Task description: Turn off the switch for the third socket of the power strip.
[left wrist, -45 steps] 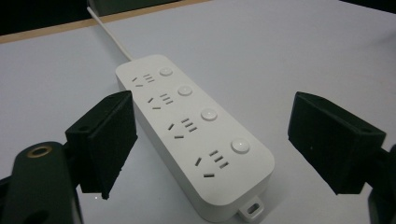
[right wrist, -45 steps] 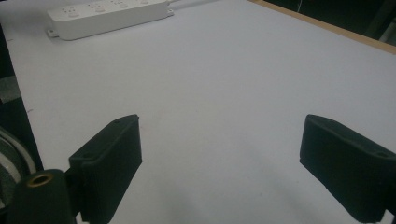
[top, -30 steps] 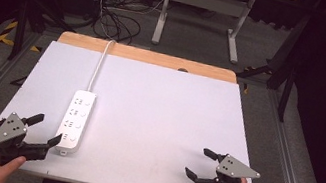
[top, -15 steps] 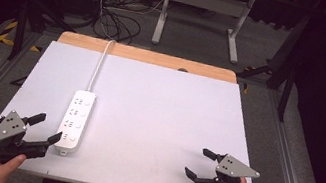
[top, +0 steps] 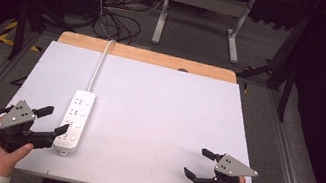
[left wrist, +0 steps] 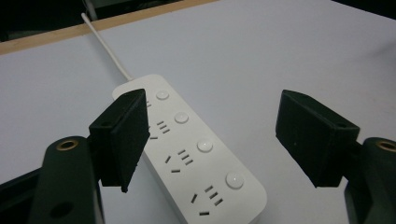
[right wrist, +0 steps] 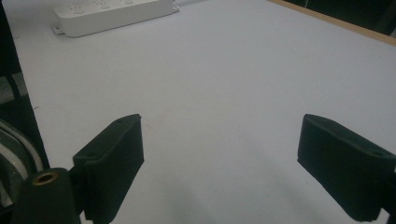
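Note:
A white power strip [top: 75,120] with several sockets and round buttons lies on the white table top [top: 162,112] at the left, its cable [top: 99,66] running to the far edge. My left gripper [top: 53,122] stands open at the near left, its jaws just beside the strip's near end. In the left gripper view the power strip [left wrist: 191,151] lies between and beyond the spread jaws, untouched. My right gripper [top: 199,164] is open at the near right over bare table. The right gripper view shows the power strip [right wrist: 112,14] far off at the top left.
A wooden strip [top: 146,57] borders the table's far edge. Beyond it are a desk frame [top: 200,12] and loose cables [top: 117,22] on the grey floor. Metal rails [top: 291,160] run along both sides of the table.
My left gripper has crept slightly toward the power strip's near end. The right gripper has hardly moved.

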A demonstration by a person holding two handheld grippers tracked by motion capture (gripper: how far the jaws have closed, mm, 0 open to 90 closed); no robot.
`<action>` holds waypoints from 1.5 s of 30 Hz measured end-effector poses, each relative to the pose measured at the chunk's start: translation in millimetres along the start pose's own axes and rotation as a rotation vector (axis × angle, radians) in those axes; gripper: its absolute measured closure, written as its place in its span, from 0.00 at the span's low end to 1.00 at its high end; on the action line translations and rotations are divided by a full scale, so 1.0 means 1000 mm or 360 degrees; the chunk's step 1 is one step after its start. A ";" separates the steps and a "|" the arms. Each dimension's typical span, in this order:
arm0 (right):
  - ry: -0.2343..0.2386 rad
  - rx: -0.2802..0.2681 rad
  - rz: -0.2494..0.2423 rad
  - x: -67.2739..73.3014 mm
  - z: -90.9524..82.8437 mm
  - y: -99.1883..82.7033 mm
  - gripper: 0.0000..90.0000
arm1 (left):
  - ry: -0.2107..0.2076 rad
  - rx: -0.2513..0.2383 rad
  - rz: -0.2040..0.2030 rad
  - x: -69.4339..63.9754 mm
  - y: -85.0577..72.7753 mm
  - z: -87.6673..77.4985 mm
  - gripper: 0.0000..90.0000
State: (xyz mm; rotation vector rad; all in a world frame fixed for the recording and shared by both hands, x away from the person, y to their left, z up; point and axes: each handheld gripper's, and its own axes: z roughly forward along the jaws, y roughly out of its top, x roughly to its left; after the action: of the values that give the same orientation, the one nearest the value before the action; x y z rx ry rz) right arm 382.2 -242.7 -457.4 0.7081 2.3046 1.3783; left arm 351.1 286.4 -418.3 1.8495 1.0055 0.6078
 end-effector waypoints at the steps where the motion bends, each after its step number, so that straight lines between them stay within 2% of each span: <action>1: 0.0000 0.0000 0.0000 0.000 0.000 0.000 0.16 | 0.0000 0.0000 0.0000 0.000 0.000 0.000 0.30; 6: -0.0001 0.0000 0.0001 0.000 0.000 0.000 0.16 | -0.0003 0.0040 0.0025 0.000 0.006 0.008 0.30; 17: 0.0007 0.0014 -0.0005 0.000 0.001 -0.001 0.16 | -0.0012 0.0063 -0.0001 0.004 0.015 0.022 0.31; 29: 0.0011 0.0015 -0.0006 0.000 0.001 -0.001 0.16 | 0.0016 0.0133 -0.0004 0.010 0.019 0.040 0.35; 34: 0.0009 0.0014 -0.0008 0.000 0.001 -0.001 0.16 | 0.0033 0.0148 0.0010 0.012 0.018 0.040 0.49; 41: 0.0035 0.0033 -0.0001 0.000 0.002 -0.001 0.16 | 0.0056 0.0171 0.0057 0.013 0.019 0.040 0.60; 43: 0.0040 0.0032 0.0005 0.000 0.002 -0.001 0.16 | 0.0056 0.0175 0.0050 0.013 0.020 0.040 0.61; 45: 0.0040 0.0032 0.0006 0.000 0.002 -0.001 0.16 | 0.0024 0.0204 0.0034 0.015 0.020 0.041 0.65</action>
State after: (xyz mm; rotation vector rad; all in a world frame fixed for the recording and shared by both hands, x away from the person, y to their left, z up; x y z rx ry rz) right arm 383.2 -241.9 -459.5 0.7055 2.3409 1.3751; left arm 397.8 274.0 -419.2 1.9724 1.0572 0.5821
